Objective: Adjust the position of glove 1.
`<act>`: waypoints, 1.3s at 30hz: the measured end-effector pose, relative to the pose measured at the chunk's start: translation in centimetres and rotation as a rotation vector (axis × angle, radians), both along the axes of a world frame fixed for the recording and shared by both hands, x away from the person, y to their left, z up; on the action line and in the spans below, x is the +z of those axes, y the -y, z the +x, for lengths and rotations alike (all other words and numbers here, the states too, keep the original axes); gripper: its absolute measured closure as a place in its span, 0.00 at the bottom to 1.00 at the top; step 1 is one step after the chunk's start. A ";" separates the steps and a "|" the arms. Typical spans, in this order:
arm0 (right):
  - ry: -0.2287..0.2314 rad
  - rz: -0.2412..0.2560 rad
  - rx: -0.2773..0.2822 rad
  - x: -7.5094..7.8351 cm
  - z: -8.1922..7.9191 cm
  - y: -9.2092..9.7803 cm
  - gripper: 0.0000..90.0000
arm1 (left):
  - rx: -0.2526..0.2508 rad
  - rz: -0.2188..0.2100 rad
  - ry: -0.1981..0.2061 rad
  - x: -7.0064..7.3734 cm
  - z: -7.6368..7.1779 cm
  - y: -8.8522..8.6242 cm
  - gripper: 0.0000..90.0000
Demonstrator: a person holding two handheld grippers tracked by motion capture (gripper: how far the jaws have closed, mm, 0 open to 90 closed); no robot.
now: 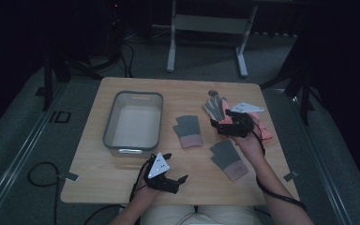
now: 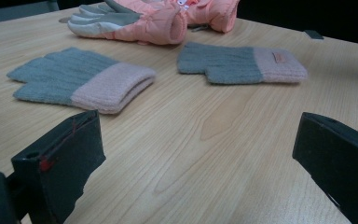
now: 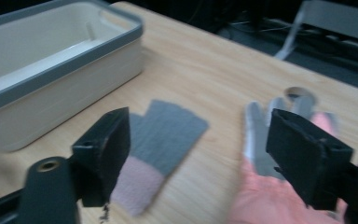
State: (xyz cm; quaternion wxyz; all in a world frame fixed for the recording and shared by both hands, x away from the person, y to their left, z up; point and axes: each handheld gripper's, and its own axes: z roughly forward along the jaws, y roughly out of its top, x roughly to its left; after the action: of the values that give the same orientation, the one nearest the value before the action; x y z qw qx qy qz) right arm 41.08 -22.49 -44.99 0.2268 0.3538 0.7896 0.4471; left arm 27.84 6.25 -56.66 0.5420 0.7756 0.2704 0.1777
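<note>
We're in a lab or test room, prob. a recording setup: dark walls all round, grey carpet floor (image 1: 28,140) w/ cables (image 1: 42,176) trailing over it, a bare wooden table (image 1: 122,180) in the middle, a white adjustable desk frame (image 1: 206,28) behind. We see no home or shop fittings, just rig gear.

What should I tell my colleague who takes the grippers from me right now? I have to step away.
Left gripper: open, holding nothing, near the table's front edge.
Right gripper: open, over the pink ski gloves at back right.
Two grey knit gloves lie flat mid-table.
Bin on the left holds nothing.
Done: nothing gripped or binned.
Left, probably: grip each glove and move it to the bin.
</note>
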 end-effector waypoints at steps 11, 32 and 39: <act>-0.058 -0.018 0.091 -2.8 1.2 -3.6 0.40 | -0.001 -0.006 -0.001 0.0 0.0 0.0 0.01; -0.230 -0.172 0.145 -7.9 5.3 -7.9 0.63 | 0.018 0.012 0.015 0.0 -0.2 0.1 0.01; -0.241 -0.192 0.122 -8.5 6.5 -8.6 0.67 | 0.025 0.013 0.037 0.0 -0.4 0.2 0.01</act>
State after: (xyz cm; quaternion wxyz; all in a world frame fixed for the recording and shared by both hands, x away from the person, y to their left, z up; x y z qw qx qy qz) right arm 47.58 -13.91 -53.52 0.1355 0.3332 0.8701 0.3369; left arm 27.41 6.06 -56.67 0.5398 0.7721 0.2688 0.2004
